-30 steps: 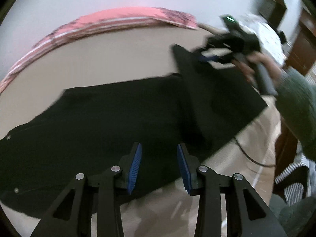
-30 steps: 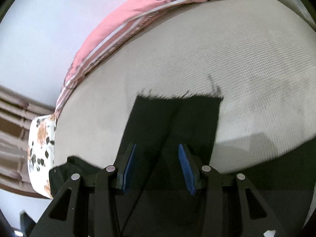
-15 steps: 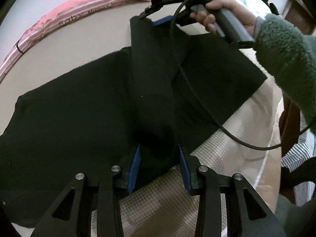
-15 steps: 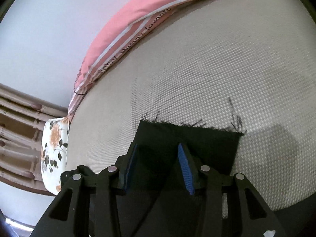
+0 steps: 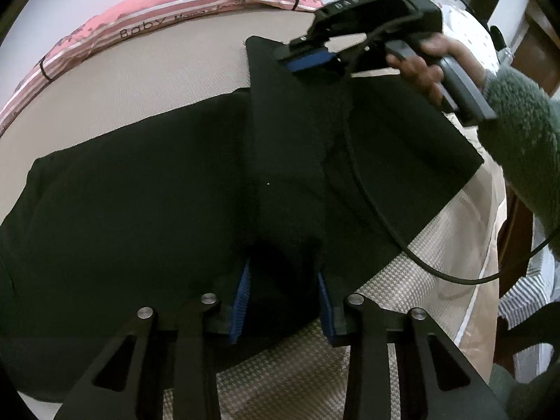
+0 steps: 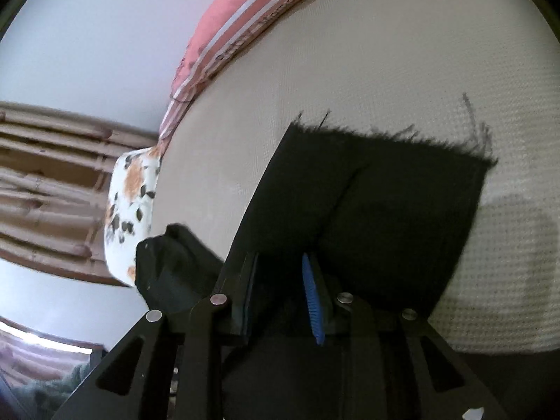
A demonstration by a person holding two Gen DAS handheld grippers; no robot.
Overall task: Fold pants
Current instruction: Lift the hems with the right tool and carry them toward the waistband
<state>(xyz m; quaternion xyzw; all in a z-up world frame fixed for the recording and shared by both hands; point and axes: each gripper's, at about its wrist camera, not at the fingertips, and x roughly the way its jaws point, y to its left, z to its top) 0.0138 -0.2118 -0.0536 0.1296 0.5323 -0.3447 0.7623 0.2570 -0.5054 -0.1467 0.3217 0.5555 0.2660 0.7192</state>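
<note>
Black pants point(image 5: 140, 203) lie spread on a beige bed point(image 5: 168, 84). My left gripper point(image 5: 283, 294) is shut on the near edge of the leg end, black cloth filling the space between its blue pads. My right gripper point(image 5: 308, 57), seen at the top of the left wrist view, is shut on the far corner of the same leg end and holds it lifted over the pants. In the right wrist view the frayed hem point(image 6: 385, 140) hangs past my right gripper point(image 6: 280, 294), with cloth between the pads.
A pink striped pillow point(image 5: 182, 17) lies along the bed's far edge by the white wall. A floral pillow point(image 6: 129, 206) lies at the left end. A black cable point(image 5: 385, 224) trails from the right gripper across the pants. Dark wooden furniture point(image 5: 535, 45) stands at the right.
Both grippers have carried the leg end leftward over the rest of the pants. The right gripper has tilted and moved lower and closer to the bed.
</note>
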